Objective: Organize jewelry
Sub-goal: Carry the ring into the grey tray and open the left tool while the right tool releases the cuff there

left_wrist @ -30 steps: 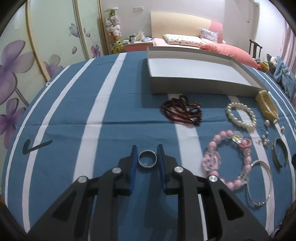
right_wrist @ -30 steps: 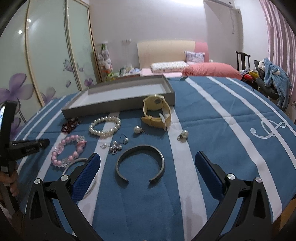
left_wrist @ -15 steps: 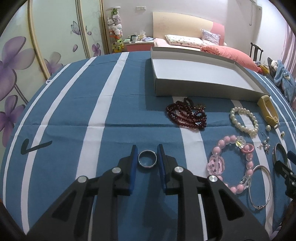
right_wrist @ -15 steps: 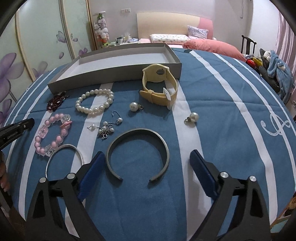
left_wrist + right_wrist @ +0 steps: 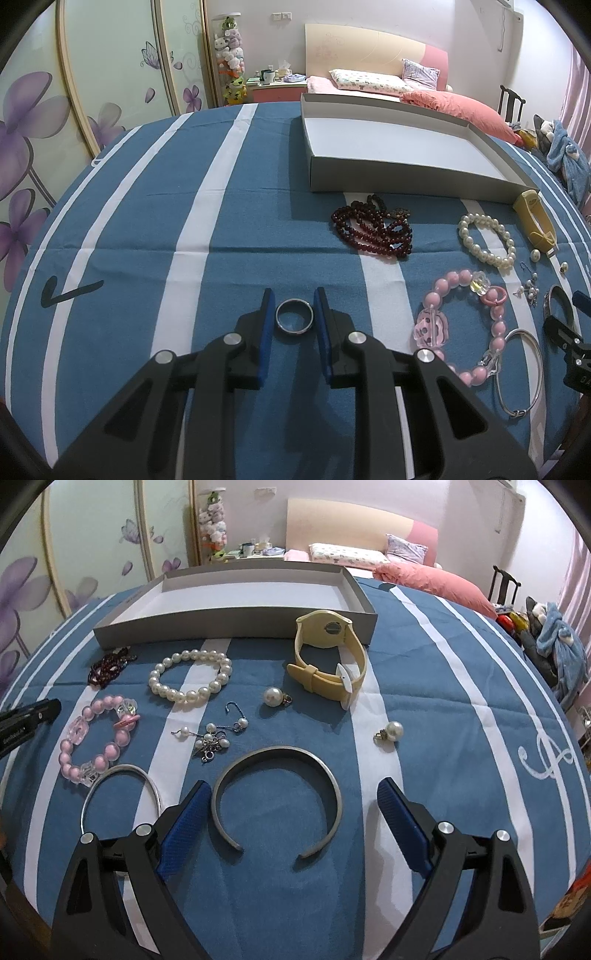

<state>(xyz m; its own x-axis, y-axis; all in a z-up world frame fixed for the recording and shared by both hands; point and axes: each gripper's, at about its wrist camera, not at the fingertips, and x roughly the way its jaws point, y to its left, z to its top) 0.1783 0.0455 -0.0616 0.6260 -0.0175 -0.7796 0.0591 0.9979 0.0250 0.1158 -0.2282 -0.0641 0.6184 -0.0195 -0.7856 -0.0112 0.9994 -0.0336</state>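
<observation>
Left gripper [image 5: 294, 320] fingers narrow; right gripper [image 5: 291, 814] fingers wide, closing slightly.

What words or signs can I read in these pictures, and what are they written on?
"GenRobot.A…" (looks like this, and the end is cut off): white print on the side of the left tongs, seen in the right wrist view.
Curly music-note sign: white, on the blue tablecloth.
Dark tick mark: on the same tablecloth.
Yellow watch: any print on its back is too small to read.
Nothing else is readable.
</observation>
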